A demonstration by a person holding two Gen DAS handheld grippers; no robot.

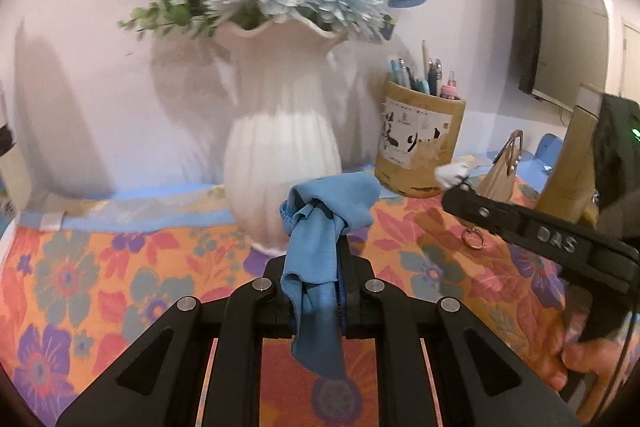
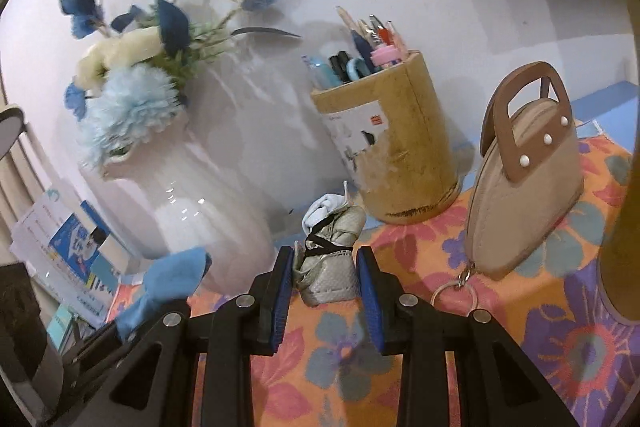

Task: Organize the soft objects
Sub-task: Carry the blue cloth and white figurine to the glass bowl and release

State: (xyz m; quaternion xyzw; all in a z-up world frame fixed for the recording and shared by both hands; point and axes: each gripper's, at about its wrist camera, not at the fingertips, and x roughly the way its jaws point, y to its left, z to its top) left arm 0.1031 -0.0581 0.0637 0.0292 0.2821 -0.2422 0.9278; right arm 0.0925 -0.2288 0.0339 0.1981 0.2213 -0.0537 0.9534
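Jaws: left gripper [image 1: 320, 267] clamps the cloth [image 1: 320, 227]; right gripper [image 2: 326, 283], open, straddles an ungrasped shoe [image 2: 332, 259]. Neither is stowed.

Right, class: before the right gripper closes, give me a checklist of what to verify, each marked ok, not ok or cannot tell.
1. Left gripper holds the blue cloth: ok, shut on it, cloth draped over the fingers.
2. Right gripper open: ok, jaws apart.
3. Grey bundle between the right jaws: ok, centred in the gap.
4. Pads touching the bundle: cannot tell; a slim gap seems to show on each side.
5. Pen holder and bag out of the jaws' path: ok, both stand behind and to the right.
6. Vase clear of the left gripper: cannot tell, it stands close behind the cloth.
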